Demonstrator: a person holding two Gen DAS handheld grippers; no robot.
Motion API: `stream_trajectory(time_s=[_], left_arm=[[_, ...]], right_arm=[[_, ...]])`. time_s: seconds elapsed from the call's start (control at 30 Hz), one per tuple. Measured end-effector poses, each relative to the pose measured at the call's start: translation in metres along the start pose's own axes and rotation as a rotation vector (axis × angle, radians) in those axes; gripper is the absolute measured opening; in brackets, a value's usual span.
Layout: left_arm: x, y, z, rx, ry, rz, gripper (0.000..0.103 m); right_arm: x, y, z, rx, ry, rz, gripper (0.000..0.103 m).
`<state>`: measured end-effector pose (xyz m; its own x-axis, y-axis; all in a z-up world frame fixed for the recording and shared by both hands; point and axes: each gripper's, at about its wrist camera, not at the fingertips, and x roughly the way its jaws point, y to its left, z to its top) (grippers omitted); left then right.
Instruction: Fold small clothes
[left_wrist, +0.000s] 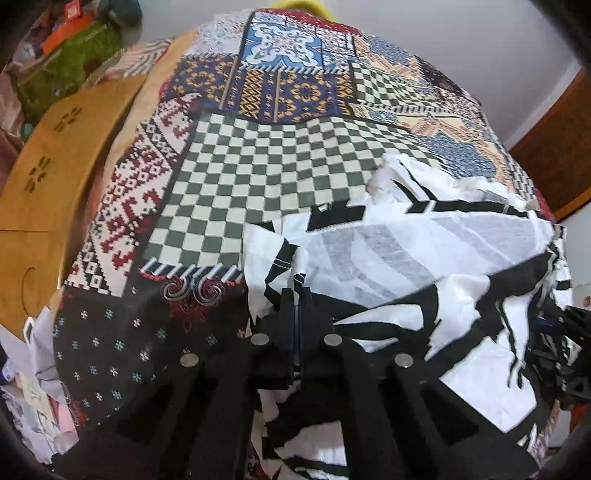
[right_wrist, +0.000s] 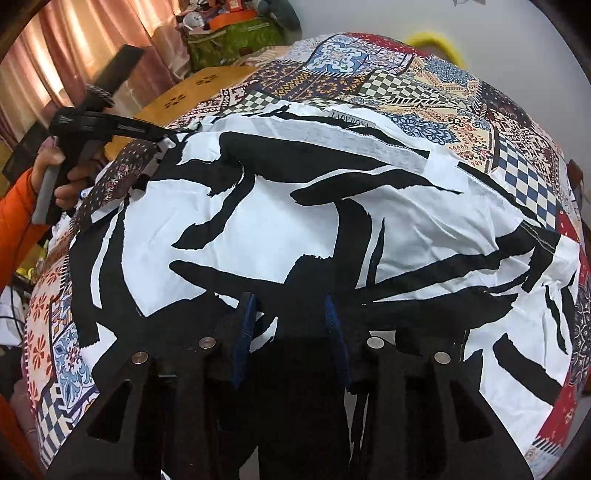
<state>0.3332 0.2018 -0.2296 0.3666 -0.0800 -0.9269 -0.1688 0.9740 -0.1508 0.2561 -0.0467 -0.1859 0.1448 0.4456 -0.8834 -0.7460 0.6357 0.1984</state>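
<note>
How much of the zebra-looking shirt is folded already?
Hardly any. The black-and-white garment lies spread on the patchwork bedcover, no neat fold showing. The left gripper pinches one edge; the right gripper is open over the near hem. All folding remains.

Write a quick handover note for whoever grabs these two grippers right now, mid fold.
Left gripper: fingers closed together, pinching the left edge of the black-and-white garment.
Right gripper: open, fingers apart over the garment's near edge, gripping nothing.
The garment lies spread, wrinkled, on the patchwork bedspread, inner label toward the far side.
Done: laid out, roughly flat. No fold is visible.
Left: grip the near edge with the right gripper, smooth it, make all the folds.
</note>
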Motion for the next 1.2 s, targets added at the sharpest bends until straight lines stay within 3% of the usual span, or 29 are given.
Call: stream_trajectory(time_s=[0.07, 0.17, 0.37, 0.47, 0.57, 0.63, 0.7, 0.8, 0.9, 1.03, 1.13, 1.2], left_arm=[[-0.010, 0.003, 0.002, -0.021, -0.054, 0.026, 0.001], [-0.030, 0.023, 0.014, -0.124, -0.136, 0.010, 0.001], [-0.034, 0.051, 0.022, -0.264, -0.141, -0.024, 0.003], [-0.044, 0.055, 0.026, -0.288, -0.167, 0.049, 0.004], [-0.059, 0.052, 0.028, -0.259, -0.189, 0.059, 0.016], [-0.062, 0.036, 0.027, -0.188, -0.175, 0.068, 0.024], [-0.059, 0.015, 0.021, -0.102, -0.154, 0.075, 0.030], [-0.042, -0.023, 0.008, 0.019, -0.102, 0.028, 0.040], [-0.023, -0.053, 0.000, 0.083, -0.066, 0.013, 0.049], [0.005, -0.085, -0.004, 0.160, -0.017, 0.039, 0.055], [0.017, -0.093, -0.007, 0.186, -0.011, 0.049, 0.063], [0.023, -0.093, -0.011, 0.196, -0.007, 0.041, 0.066]], right_arm=[[0.002, -0.005, -0.001, 0.021, -0.003, 0.023, 0.036], [0.004, -0.008, -0.006, 0.040, -0.016, 0.047, 0.036], [0.004, -0.011, -0.011, 0.064, -0.038, 0.060, 0.036], [0.003, -0.012, -0.013, 0.077, -0.043, 0.061, 0.036], [-0.002, -0.010, -0.012, 0.065, -0.030, 0.060, 0.036], [-0.011, -0.010, -0.009, 0.046, -0.038, 0.051, 0.036], [-0.025, -0.011, -0.002, 0.027, -0.082, 0.033, 0.036], [-0.042, -0.021, 0.014, 0.020, -0.148, 0.001, 0.036], [-0.043, -0.032, 0.034, 0.015, -0.178, -0.037, 0.048], [-0.019, -0.039, 0.058, -0.008, -0.121, -0.034, 0.048], [0.002, -0.035, 0.060, -0.060, -0.065, -0.038, 0.048], [0.012, -0.031, 0.054, -0.095, -0.043, -0.064, 0.042]])
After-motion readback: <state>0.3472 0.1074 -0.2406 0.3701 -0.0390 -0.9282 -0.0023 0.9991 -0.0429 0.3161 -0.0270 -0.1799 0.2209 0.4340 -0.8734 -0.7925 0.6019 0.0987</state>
